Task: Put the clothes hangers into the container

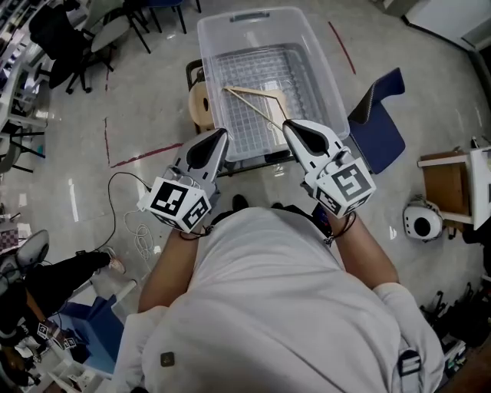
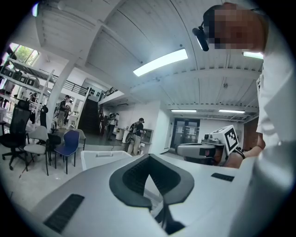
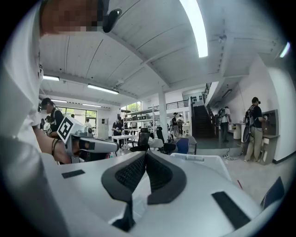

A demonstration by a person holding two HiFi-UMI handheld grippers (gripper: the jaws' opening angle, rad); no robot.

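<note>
A clear plastic container [image 1: 253, 19] stands on the floor in front of me, with a wooden clothes hanger [image 1: 261, 104] lying on its bottom. My left gripper [image 1: 221, 135] and right gripper [image 1: 290, 126] hover side by side over the container's near rim, both pointing roughly level. In the left gripper view the left gripper [image 2: 149, 158] has its pads met at the tips with nothing between them. In the right gripper view the right gripper [image 3: 145, 154] is likewise shut and empty. The container's rim [image 2: 102, 153] [image 3: 201, 159] shows beyond the jaws in both gripper views.
A wooden stool [image 1: 199, 106] stands at the container's left and a blue chair [image 1: 381, 123] at its right. A white round device [image 1: 421, 222] and a wooden stand [image 1: 445, 180] sit further right. A cable [image 1: 129, 219] lies on the floor left. Office chairs [image 1: 73, 38] stand far left.
</note>
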